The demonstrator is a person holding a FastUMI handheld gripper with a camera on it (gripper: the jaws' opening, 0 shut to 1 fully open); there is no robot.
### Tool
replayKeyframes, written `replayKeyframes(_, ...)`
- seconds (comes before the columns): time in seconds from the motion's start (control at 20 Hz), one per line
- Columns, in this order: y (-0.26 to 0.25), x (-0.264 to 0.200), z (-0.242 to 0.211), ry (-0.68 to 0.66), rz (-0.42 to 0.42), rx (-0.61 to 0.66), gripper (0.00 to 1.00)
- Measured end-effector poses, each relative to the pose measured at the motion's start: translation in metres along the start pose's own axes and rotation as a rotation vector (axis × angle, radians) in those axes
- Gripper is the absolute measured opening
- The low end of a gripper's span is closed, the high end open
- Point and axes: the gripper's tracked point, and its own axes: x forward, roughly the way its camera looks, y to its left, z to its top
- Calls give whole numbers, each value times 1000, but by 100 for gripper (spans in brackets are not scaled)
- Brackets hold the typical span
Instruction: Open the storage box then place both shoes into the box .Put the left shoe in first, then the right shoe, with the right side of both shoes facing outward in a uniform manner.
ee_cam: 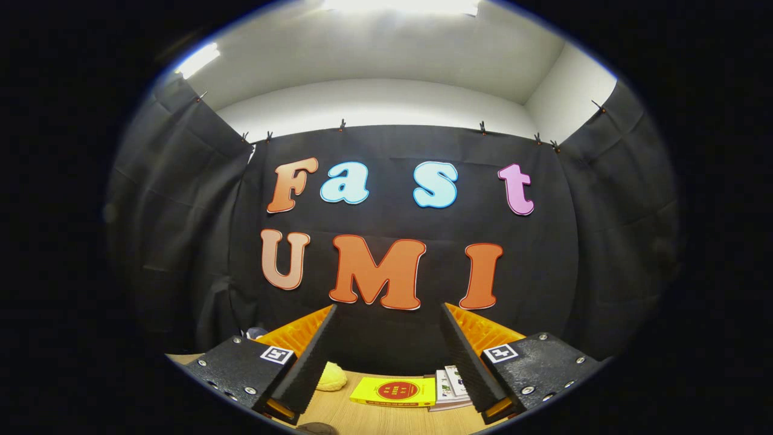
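Your gripper [386,356] has its fingers spread apart, gripping nothing, raised over the table [374,420]. Between them lie a yellow book [394,391] with a red seal, writing unreadable, booklets [450,386] at 3 o'clock of it, and a yellow lump [332,377] at 9.

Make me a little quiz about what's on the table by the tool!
1. True or false: the tool is squeezing the yellow box.
2. What lies between the fingers, on the wooden table? A) yellow box B) a cup C) a ball
3. Fill in: the soft yellow thing lies beside the ___ finger.

Key: 1 false, the fingers stand apart, holding nothing. 2 A. 3 left.
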Motion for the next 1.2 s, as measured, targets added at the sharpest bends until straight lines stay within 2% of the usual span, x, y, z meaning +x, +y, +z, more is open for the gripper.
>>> replayKeyframes(0.25,3,1,-3,-16,-9,-10,98)
replayKeyframes(0.4,14,1,-10,-15,20,-27,98)
replayKeyframes(0.6,51,-4,-40,13,135,68,98)
replayKeyframes(0.8,75,-5,-87,111,198,81,98)
replayKeyframes(1.0,108,-17,-152,293,288,145,99)
replayKeyframes(1.2,158,-38,-198,476,434,238,98)
